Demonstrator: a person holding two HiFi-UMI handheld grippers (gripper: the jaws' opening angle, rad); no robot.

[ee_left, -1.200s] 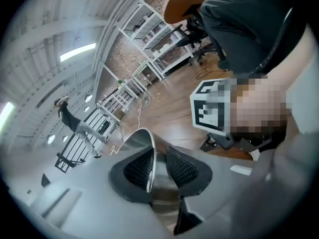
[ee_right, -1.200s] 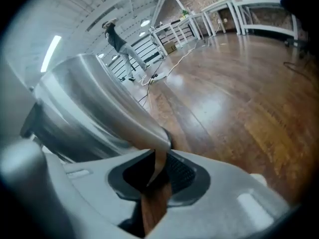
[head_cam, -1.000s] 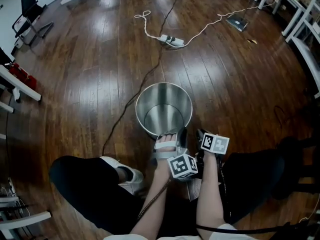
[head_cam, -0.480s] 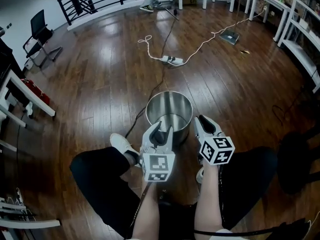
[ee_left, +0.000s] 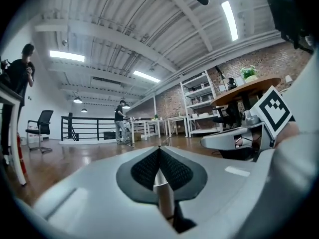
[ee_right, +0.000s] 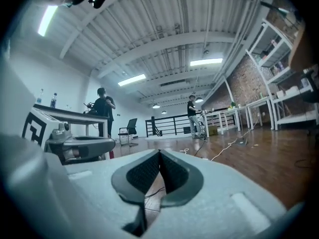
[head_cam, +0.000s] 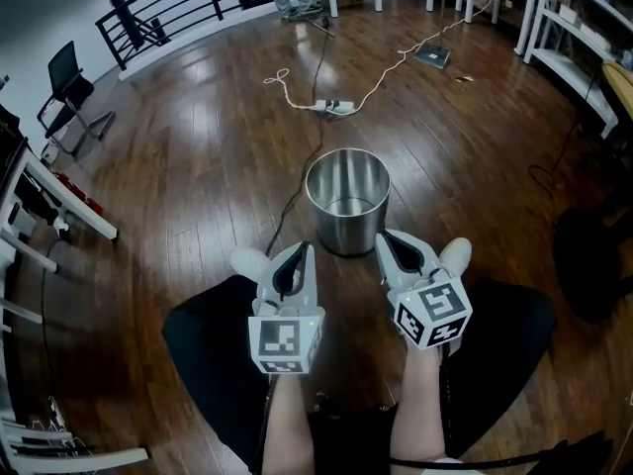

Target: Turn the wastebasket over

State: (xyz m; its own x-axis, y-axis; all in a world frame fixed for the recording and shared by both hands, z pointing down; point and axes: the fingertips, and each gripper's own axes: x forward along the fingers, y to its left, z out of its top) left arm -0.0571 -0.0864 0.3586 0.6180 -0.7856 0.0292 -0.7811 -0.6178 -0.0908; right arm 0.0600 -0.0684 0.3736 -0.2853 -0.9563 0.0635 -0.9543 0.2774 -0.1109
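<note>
A shiny steel wastebasket [head_cam: 347, 200] stands upright, mouth up, on the wooden floor just beyond the person's shoes in the head view. My left gripper [head_cam: 302, 252] and right gripper [head_cam: 386, 240] are raised side by side over the person's lap, nearer the camera than the bin and apart from it. Both point level into the room. In the left gripper view the left gripper [ee_left: 159, 149] has its black pads pressed together with nothing between. The right gripper [ee_right: 159, 153] is likewise shut and empty in the right gripper view. Neither gripper view shows the bin.
A power strip [head_cam: 331, 107] with white and black cables lies on the floor beyond the bin. A black chair [head_cam: 71, 95] and a railing [head_cam: 168, 3] are at the far left, white tables [head_cam: 554, 18] at the right. A person [ee_left: 120, 121] stands far off by the tables.
Both grippers have come away from the bin's near rim and risen toward the camera, jaws closing. The view tilted up, so the bin now stands farther off, still upright.
</note>
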